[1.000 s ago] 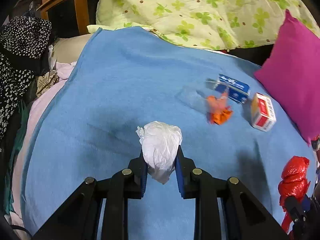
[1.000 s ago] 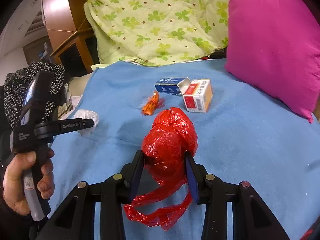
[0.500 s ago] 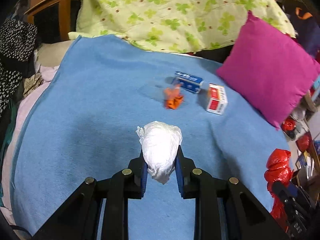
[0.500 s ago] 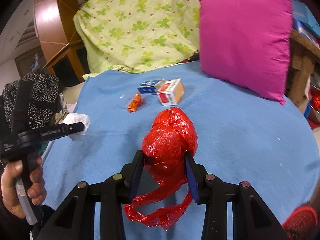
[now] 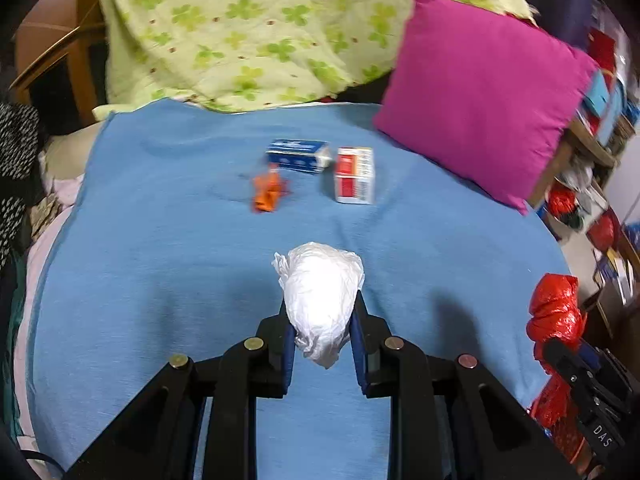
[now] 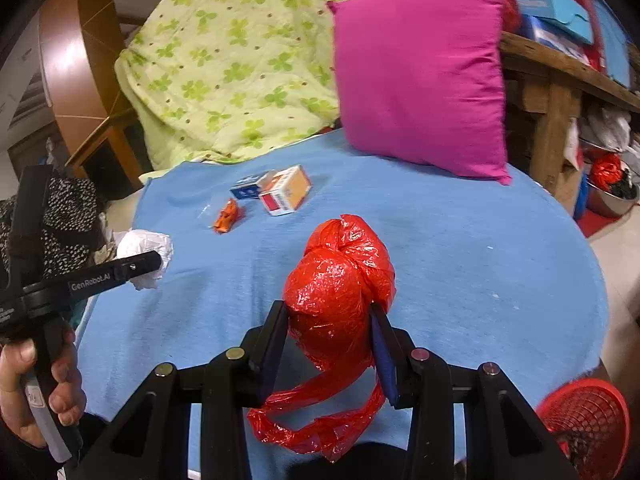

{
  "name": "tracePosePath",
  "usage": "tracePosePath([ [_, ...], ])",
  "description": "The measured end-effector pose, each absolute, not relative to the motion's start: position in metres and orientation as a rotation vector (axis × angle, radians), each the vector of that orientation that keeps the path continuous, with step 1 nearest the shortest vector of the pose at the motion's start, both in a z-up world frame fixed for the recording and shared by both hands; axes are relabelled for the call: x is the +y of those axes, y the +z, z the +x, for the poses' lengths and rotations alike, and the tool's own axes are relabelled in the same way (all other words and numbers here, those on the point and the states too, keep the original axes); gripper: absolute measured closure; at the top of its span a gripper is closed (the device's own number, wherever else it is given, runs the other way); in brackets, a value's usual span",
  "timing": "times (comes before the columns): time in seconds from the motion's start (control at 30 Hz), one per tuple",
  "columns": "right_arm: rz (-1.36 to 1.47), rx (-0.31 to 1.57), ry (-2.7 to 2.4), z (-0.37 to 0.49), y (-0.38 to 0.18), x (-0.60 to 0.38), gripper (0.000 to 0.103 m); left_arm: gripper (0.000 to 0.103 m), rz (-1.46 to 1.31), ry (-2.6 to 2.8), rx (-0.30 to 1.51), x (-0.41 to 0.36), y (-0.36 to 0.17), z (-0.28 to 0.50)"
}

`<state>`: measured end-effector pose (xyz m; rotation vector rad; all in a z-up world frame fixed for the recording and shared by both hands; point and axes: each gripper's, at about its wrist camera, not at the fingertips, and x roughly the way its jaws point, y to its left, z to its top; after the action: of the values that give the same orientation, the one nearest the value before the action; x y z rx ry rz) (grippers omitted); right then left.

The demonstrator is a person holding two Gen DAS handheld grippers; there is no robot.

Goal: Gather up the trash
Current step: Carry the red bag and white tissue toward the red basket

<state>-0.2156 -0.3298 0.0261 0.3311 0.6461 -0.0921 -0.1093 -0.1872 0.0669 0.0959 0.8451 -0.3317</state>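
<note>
My left gripper (image 5: 322,314) is shut on a crumpled white plastic wad (image 5: 320,292), held above the blue blanket (image 5: 160,260). My right gripper (image 6: 330,326) is shut on a knotted red plastic bag (image 6: 340,280) whose loose tails hang below the jaws. On the blanket farther back lie an orange wrapper (image 5: 267,193), a blue and white box (image 5: 298,156) and a red and white box (image 5: 354,176). The right wrist view shows the left gripper (image 6: 154,266) with its white wad (image 6: 146,246) at the left, and a red mesh basket (image 6: 584,420) at the lower right.
A magenta pillow (image 5: 484,96) leans at the blanket's back right, and a green clover quilt (image 5: 248,28) is heaped behind. Dark spotted clothes (image 6: 68,216) pile up at the left. A wooden shelf (image 6: 560,80) with boxes and bags stands to the right of the bed.
Both grippers have swung rightward over the bed with their loads still held. The pillow and shelf have come into view, and the red basket now shows at the lower right.
</note>
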Motion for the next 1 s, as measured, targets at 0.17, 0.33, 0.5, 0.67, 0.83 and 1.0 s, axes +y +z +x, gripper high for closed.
tracePosePath([
  [0.17,0.348,0.640,-0.142,-0.239,0.027,-0.347,0.060,0.077,0.131,-0.386,0.836,-0.218,0.070,-0.126],
  [0.33,0.363,0.640,-0.187,-0.257,0.025,-0.360,0.060,0.077,0.153,-0.434,0.825,-0.241,0.074,-0.140],
  [0.5,0.379,0.645,-0.221,-0.271,0.021,-0.372,0.060,0.077,0.170,-0.465,0.821,-0.257,0.074,-0.153],
  [0.67,0.384,0.652,-0.236,-0.276,0.018,-0.377,0.060,0.077,0.174,-0.474,0.829,-0.261,0.071,-0.159],
  [0.83,0.392,0.659,-0.245,-0.279,0.014,-0.380,0.060,0.077,0.178,-0.482,0.839,-0.265,0.066,-0.162],
  [1.0,0.398,0.669,-0.250,-0.282,0.009,-0.382,0.060,0.077,0.180,-0.484,0.853,-0.265,0.061,-0.164],
])
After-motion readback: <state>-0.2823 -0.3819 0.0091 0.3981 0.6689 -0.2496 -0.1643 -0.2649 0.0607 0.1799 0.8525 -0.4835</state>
